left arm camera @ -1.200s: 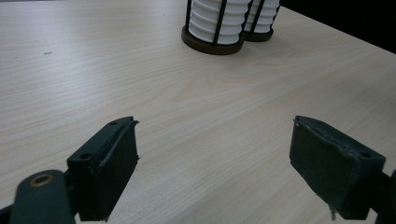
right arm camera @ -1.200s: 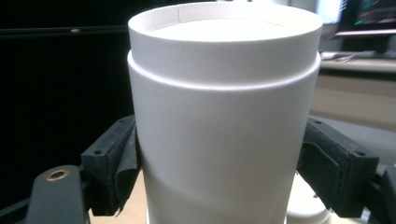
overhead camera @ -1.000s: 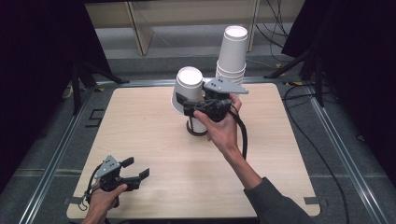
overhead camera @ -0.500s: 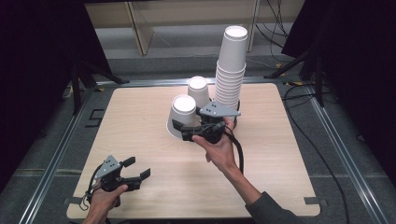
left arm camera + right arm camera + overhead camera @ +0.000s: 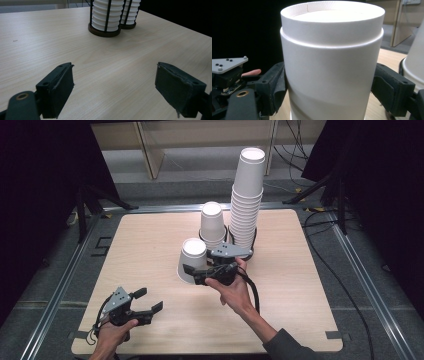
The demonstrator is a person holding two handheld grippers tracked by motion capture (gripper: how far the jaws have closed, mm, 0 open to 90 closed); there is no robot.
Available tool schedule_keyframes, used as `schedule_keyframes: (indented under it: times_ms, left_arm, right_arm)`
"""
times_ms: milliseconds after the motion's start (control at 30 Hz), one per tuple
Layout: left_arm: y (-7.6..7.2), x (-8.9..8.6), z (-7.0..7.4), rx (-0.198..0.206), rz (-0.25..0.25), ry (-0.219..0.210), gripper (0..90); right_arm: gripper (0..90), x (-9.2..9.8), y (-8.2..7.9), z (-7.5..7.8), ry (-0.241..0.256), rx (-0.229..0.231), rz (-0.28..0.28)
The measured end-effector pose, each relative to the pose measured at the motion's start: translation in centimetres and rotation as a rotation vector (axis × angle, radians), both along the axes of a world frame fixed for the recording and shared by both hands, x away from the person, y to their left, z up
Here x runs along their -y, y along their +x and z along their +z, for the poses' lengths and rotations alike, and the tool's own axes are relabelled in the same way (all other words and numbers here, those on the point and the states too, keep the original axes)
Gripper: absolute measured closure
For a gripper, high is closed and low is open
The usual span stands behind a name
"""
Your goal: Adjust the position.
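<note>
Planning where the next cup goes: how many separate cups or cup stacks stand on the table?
3. A single upturned cup between the right tool's jaws near mid-table; a short stack behind it; a tall stack to its right. Cups nested inside the stacks can't be counted.

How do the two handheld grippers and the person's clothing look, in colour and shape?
Both the left gripper and the right gripper are black, with two blocky padded jaws, a grey three-cornered plate on top and a trailing black cable. The right arm wears a dark grey sleeve.
</note>
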State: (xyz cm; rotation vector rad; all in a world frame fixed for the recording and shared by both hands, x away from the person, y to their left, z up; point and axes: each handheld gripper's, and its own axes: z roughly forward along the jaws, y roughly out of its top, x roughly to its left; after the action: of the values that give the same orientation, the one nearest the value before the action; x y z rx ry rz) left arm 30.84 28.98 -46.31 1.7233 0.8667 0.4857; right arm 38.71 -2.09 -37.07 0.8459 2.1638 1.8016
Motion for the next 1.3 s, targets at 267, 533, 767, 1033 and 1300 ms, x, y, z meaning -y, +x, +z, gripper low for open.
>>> schedule_keyframes:
  times_ms: [267,533,767,1033,1300]
  left_arm:
    - [-0.2,1.0,0.3,0.056,-0.034,-0.031,14.8]
    - [-0.2,3.3,0.7,0.067,-0.081,-0.032,14.8]
    - [0.1,4.4,0.9,0.103,-0.108,-0.055,14.7]
    - [0.3,4.7,1.0,0.113,-0.110,-0.049,14.7]
    - [0.3,4.8,1.0,0.109,-0.118,-0.048,10.8]
  right_arm:
    - [19.7,-0.7,-0.4,-1.1,0.001,-0.021,0.031]
    - [19.7,-1.7,-1.0,-1.9,-0.001,-0.053,0.083]
    - [19.7,-2.2,-1.0,-2.6,-0.030,-0.021,0.100]
    - [19.7,-2.7,-1.3,-3.1,-0.018,-0.060,0.129]
    - [19.7,-3.8,-1.8,-3.9,-0.023,-0.076,0.162]
